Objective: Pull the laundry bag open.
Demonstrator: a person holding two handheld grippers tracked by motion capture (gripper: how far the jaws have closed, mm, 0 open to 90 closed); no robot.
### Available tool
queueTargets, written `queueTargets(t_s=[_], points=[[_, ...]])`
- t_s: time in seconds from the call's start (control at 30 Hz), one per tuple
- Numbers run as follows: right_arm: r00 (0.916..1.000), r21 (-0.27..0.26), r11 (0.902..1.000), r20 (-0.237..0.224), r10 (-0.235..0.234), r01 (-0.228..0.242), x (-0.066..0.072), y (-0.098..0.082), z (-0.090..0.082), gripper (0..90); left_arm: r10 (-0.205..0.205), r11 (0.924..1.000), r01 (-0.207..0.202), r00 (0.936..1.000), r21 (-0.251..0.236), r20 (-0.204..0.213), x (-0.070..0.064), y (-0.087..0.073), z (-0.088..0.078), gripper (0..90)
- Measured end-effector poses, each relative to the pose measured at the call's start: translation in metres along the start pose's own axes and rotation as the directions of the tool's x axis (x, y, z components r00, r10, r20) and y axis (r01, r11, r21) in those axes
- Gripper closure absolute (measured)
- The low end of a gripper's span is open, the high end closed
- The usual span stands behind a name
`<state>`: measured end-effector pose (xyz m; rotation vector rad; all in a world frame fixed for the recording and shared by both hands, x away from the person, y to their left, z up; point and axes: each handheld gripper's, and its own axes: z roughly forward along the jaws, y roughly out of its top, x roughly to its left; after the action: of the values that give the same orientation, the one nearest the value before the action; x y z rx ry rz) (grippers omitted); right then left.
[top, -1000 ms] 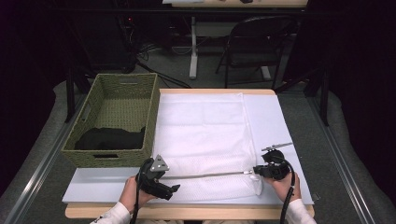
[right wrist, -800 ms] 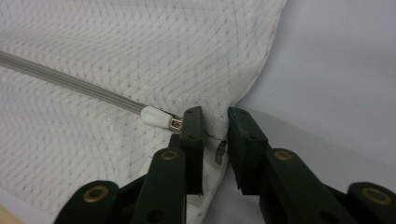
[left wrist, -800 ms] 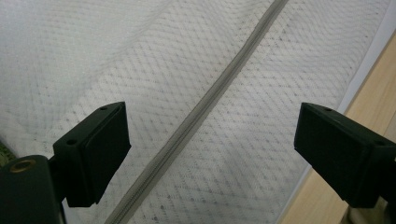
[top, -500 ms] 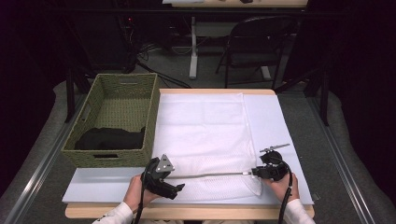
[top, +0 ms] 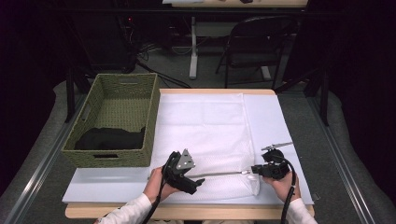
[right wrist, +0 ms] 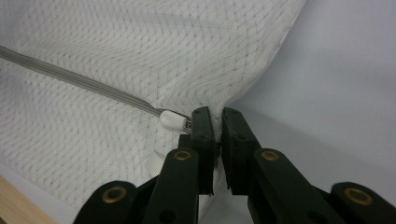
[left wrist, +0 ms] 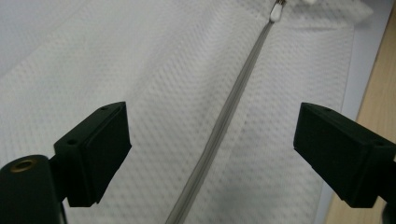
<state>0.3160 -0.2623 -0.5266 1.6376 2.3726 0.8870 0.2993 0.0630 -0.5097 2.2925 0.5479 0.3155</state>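
A white mesh bag (top: 205, 135) lies flat on the table, with a grey zipper (top: 219, 174) running along its near edge. My left gripper (top: 195, 181) hovers over that zipper (left wrist: 219, 130), open, with its jaws on either side of it and not touching it. The white zipper pull (left wrist: 276, 11) lies farther along, in front of it. My right gripper (top: 254, 169) is shut on the bag's right end, its jaws having just been closing with mesh fabric between them. My right gripper (right wrist: 218, 122) pinches the cloth just beside the pull (right wrist: 173, 120).
A green woven basket (top: 154, 116) stands left of the bag, holding a black cloth (top: 109, 138). The bag rests on a white sheet (top: 275, 121) that covers the table, with a wooden edge (top: 187, 211) at the front. A dark chair (top: 259, 42) stands beyond the table.
My left gripper has slid to the right along the zipper, toward the right gripper. The right gripper has stayed where it was, at the bag's end.
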Motion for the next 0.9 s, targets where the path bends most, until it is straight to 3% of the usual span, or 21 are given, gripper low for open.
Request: queueTargets(t_s=[0.2,0.57,0.73,0.9], points=[[0.9999,-0.011,0.9998,-0.006,-0.015,0.015,0.003,0.001,-0.002,84.4,0.065,0.9979,-0.065,0.9968,-0.001,0.046,-0.012,0.016,0.019,18.0],[0.9996,-0.015,0.9996,-0.012,-0.026,0.025,0.004,0.002,-0.003,84.5,0.124,0.9919,-0.127,0.9866,0.013,0.106,-0.025,0.033,0.051,19.0],[0.9995,-0.016,0.9995,-0.015,-0.026,0.026,0.004,0.002,-0.003,84.4,0.160,0.9868,-0.162,0.9806,0.003,0.112,-0.033,0.040,0.064,30.2],[0.9994,-0.015,0.9994,-0.016,-0.030,0.029,0.003,0.002,-0.003,84.4,0.160,0.9871,-0.159,0.9778,-0.015,0.135,-0.037,0.047,0.076,39.3]])
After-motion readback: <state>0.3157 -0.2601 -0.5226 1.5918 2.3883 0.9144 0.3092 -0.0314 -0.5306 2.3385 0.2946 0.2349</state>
